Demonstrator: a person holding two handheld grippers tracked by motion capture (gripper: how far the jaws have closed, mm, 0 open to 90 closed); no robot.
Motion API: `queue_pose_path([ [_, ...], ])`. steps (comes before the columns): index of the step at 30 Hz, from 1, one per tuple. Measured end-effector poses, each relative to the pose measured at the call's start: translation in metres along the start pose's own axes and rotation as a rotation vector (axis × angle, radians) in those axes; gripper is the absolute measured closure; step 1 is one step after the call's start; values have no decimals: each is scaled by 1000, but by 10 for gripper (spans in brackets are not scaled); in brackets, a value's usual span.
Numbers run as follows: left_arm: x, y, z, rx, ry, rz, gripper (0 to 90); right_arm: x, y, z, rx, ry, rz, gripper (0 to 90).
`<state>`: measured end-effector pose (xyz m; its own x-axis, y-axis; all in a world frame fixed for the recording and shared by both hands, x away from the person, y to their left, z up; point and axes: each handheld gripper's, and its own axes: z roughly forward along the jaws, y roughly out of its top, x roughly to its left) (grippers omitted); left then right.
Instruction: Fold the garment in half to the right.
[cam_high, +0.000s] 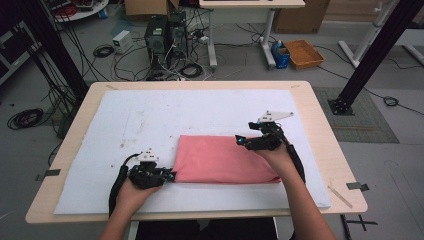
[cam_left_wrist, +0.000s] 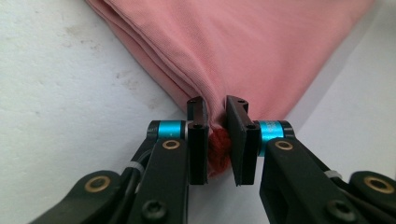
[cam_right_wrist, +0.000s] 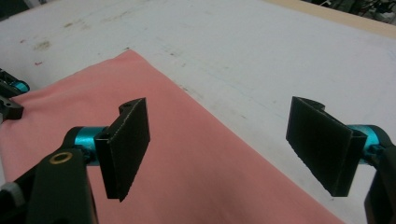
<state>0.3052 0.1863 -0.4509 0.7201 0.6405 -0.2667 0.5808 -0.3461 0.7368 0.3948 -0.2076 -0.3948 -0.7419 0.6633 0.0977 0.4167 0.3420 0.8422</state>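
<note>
The left gripper (cam_left_wrist: 217, 140) pinches a corner of the folded pink cloth (cam_left_wrist: 243, 51) between its jaws; the right gripper (cam_right_wrist: 219, 149) gapes wide above it.

Left gripper (cam_high: 172, 175) low, fingers (cam_left_wrist: 198, 140) pinched nearly together; right gripper (cam_high: 241, 141) raised, fingers (cam_right_wrist: 126, 147) wide apart.

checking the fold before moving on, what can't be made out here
- High view: near right corner of the cloth is covered by the right hand.
- Left gripper view: the pinched corner is hidden between the left tool's pads.
- Right gripper view: the cloth is cut off by the bottom edge.
</note>
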Motion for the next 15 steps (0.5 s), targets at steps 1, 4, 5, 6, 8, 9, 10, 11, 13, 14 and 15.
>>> queue_pose_path([
  [1,1,0,0,0,-15,-6,796,2,3,3,9,4,-5,215],
  [4,3,1,0,0,-33,-2,800,9,14,17,26,26,-22,215],
  [5,3,1,0,0,-33,-2,801,9,14,17,26,26,-22,215],
  [6,2,2,-1,-1,-36,4,801,12,17,22,36,29,-33,215],
  [8,2,3,-2,-9,-49,5,803,21,28,36,51,43,-53,215],
  [9,2,4,-3,-10,-48,6,803,24,33,43,65,50,-59,215],
  [10,2,4,-3,-11,-48,7,803,27,36,49,77,51,-70,216],
  [11,2,4,-3,-12,-47,13,803,30,39,56,94,53,-85,217],
  [13,1,4,-3,-7,-42,20,802,36,44,69,116,66,-99,224],
  [14,1,4,-3,-7,-42,20,803,38,46,75,126,71,-100,224],
  [15,0,4,-3,-11,-33,14,802,42,49,84,143,78,-106,224],
])
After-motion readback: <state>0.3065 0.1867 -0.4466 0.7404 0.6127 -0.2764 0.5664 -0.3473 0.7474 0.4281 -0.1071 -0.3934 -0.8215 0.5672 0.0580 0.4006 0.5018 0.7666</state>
